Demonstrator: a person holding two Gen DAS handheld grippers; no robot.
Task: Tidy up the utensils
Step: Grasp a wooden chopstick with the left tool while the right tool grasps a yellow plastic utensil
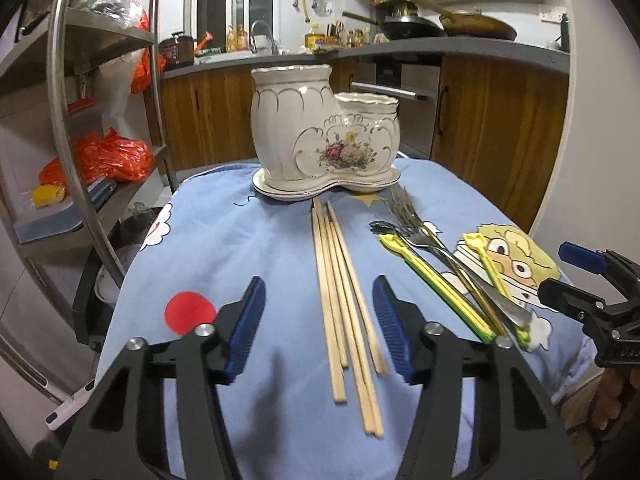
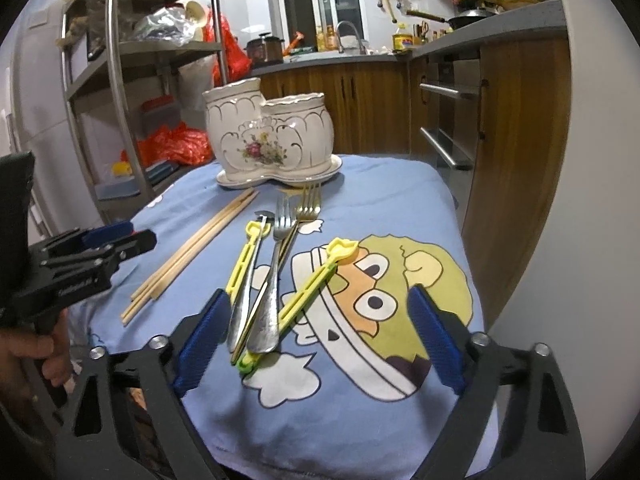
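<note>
We see the utensil holder (image 1: 326, 132) on its saucer at the far end of the cloth-covered table (image 1: 248, 248), taller compartment on the left, shorter one on the right. Chopsticks (image 1: 346, 304) lie in a bundle just before it, running toward us. To their right: forks (image 2: 280, 264), w/ two clip-like tools (image 2: 308, 292) beside and partly under them, handles overlapping. Shelf rack (image 1: 80, 120) stands left of the table; kitchen counter (image 1: 360, 50) behind the holder, cabinets below it.
</note>
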